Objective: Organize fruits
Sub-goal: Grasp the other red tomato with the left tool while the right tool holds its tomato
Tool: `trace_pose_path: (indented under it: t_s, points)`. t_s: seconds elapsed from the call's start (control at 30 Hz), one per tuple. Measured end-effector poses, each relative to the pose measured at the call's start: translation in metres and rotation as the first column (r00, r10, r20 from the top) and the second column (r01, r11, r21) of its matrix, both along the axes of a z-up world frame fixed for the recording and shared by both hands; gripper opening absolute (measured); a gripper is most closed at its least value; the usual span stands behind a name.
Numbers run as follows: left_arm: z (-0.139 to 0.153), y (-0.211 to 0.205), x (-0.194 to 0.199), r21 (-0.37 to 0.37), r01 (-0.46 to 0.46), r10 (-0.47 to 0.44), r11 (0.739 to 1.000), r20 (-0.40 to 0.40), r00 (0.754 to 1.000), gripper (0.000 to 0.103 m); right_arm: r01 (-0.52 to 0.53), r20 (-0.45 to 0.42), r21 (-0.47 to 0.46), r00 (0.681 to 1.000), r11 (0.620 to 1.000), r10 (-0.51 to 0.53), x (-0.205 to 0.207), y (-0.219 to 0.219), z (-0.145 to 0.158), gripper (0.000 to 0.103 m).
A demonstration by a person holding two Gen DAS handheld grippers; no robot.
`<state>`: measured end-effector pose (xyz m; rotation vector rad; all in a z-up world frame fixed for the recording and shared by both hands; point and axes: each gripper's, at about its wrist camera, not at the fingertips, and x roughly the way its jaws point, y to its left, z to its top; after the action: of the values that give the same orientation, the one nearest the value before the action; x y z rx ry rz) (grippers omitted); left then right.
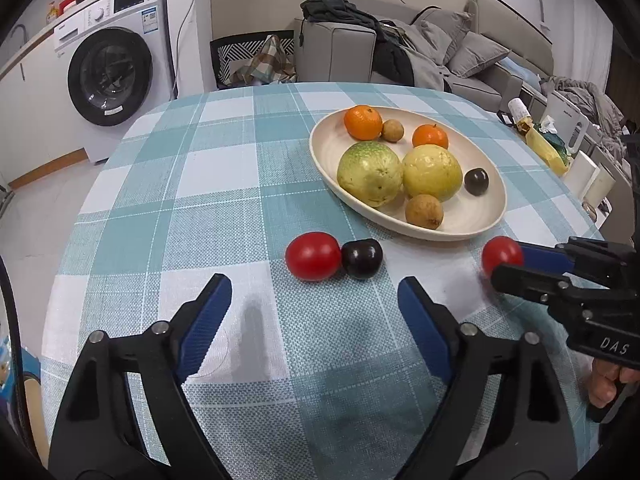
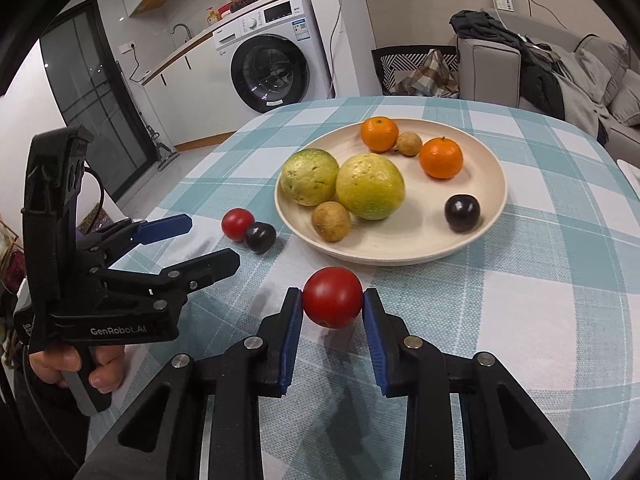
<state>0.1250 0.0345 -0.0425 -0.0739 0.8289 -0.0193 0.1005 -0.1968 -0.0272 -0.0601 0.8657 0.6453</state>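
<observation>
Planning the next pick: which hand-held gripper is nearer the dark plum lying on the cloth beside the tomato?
Left. The left hand-held gripper is open just short of the dark plum; the right hand-held gripper grips another tomato farther off.

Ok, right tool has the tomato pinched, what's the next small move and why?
Probably carry it forward to the plate and release over the bare patch at its near side. The right tool is shut on the red tomato, the other fruit already lies on the plate, and the open left tool faces the second tomato and dark plum on the cloth.
</observation>
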Motion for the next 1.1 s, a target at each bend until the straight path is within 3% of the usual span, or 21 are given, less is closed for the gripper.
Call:
trace_pose_path:
  t_s: [0.37,0.73,0.9,1.1]
  points:
    - [-0.006,0.020,0.012,-0.042,-0.051,0.050,0.998,-0.033,0.998,0.056,0.024,0.003,0.022,1.000,0.999,-0.024,0.003,-0.013,0.002,0.032]
    - [-0.005,0.019,0.026,-0.051,-0.032,0.031,0.998,-0.030,0.999,0.050,0.036,0.005,0.014,0.999,0.999,-0.036,0.006,-0.020,0.002,0.032]
    - [-0.004,0.021,0.030,-0.115,-0.001,-0.002,0.993,-0.026,1.000,0.028,0.049,0.006,0.021,0.999,0.999,-0.049,0.008,-0.024,0.003,0.032]
    - [-0.003,0.021,0.029,-0.129,0.006,-0.009,0.992,-0.025,1.000,0.025,0.054,0.004,0.021,0.999,0.998,-0.054,0.008,-0.025,0.003,0.032]
